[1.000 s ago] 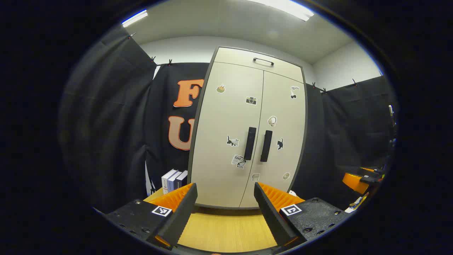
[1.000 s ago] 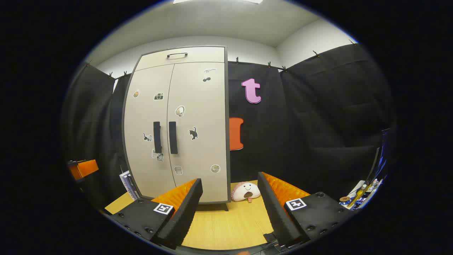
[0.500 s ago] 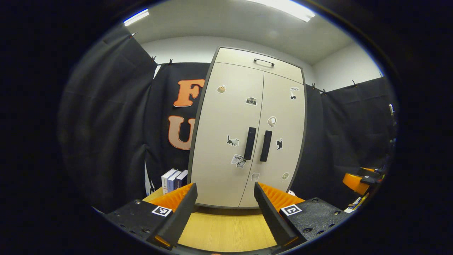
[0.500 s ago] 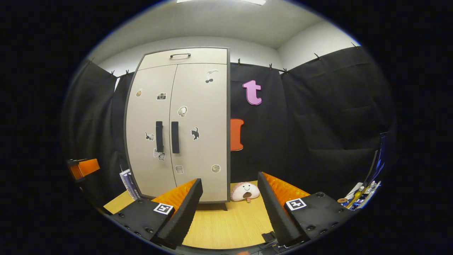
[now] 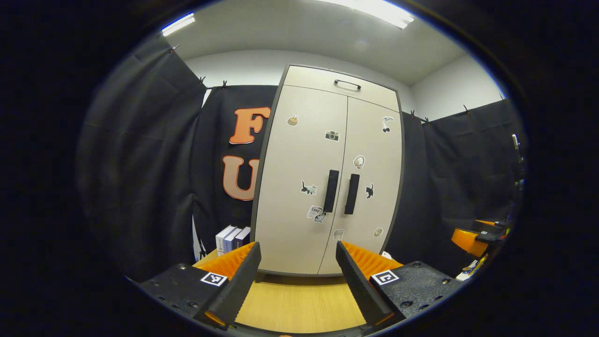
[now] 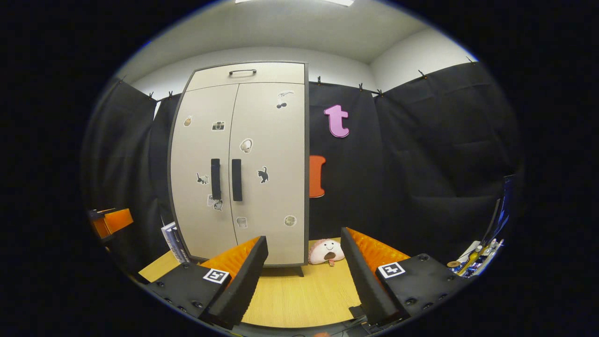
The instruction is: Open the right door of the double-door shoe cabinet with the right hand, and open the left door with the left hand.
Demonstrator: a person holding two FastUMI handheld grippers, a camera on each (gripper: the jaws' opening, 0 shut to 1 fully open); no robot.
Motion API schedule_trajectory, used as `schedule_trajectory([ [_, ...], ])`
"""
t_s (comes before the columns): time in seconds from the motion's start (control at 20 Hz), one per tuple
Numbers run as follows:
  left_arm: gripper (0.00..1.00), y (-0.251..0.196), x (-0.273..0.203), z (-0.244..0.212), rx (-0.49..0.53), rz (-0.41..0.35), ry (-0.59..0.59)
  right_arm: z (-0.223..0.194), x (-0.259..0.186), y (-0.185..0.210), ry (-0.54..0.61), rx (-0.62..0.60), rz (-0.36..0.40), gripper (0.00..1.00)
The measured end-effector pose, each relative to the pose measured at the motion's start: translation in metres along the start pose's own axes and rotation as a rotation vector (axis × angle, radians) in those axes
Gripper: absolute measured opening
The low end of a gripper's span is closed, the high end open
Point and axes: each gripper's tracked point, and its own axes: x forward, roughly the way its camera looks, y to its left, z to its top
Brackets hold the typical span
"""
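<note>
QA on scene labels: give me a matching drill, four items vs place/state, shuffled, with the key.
Column 1
1. books
2. plush toy
3. right door handle
4. left gripper

Column 2
A. open, holding nothing, short of the shoe cabinet
B. upright by the cabinet's left side
C. on the wooden floor by the cabinet's right front corner
D. dark vertical bar beside the centre seam, on a closed door

Pairs: 1-B, 2-C, 3-D, 4-A
</note>
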Motion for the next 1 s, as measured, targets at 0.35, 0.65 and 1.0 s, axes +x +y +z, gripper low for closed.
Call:
schedule_trajectory([
  [0.35,0.97,0.0,0.006,-0.002,0.005,-0.009,-0.001,0.006,0.033,0.038,0.013,0.006,0.065,1.0],
  [0.65,0.97,0.004,0.011,-0.012,0.004,0.007,0.011,0.026,0.09,0.091,-0.003,-0.032,0.152,0.99],
  [1.0,0.97,0.005,0.022,-0.019,-0.014,0.013,0.021,0.037,0.171,0.148,0.004,-0.045,0.175,0.99],
])
